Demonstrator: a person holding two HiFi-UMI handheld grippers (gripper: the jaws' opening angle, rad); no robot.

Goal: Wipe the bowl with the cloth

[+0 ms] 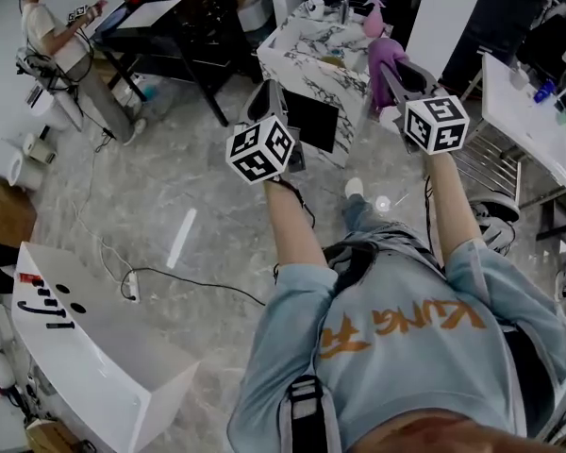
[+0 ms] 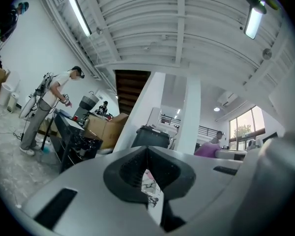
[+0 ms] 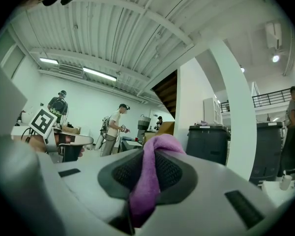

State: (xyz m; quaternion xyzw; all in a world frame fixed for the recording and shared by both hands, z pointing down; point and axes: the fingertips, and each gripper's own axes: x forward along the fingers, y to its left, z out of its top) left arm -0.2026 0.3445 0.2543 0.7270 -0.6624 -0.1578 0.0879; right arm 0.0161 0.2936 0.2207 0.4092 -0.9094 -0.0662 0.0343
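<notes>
In the head view both grippers are held out over the floor toward a marble-topped table (image 1: 307, 59). My right gripper (image 1: 389, 66) is shut on a purple cloth (image 1: 387, 53), which sticks out past its fingertips. The right gripper view shows the same cloth (image 3: 155, 149) pinched in my right gripper (image 3: 148, 173) and hanging down between the pads. My left gripper (image 1: 268, 91) is shut with nothing in it; in the left gripper view (image 2: 147, 162) the pads meet edge to edge. Several small things stand on the marble top, and I cannot tell a bowl among them.
A black table (image 1: 184, 22) stands at the back left with a person (image 1: 52, 31) beside it. White tables sit at the lower left (image 1: 94, 357) and at the right (image 1: 524, 111). A cable (image 1: 170, 276) trails across the floor. A pink bottle (image 1: 373, 19) stands on the marble table.
</notes>
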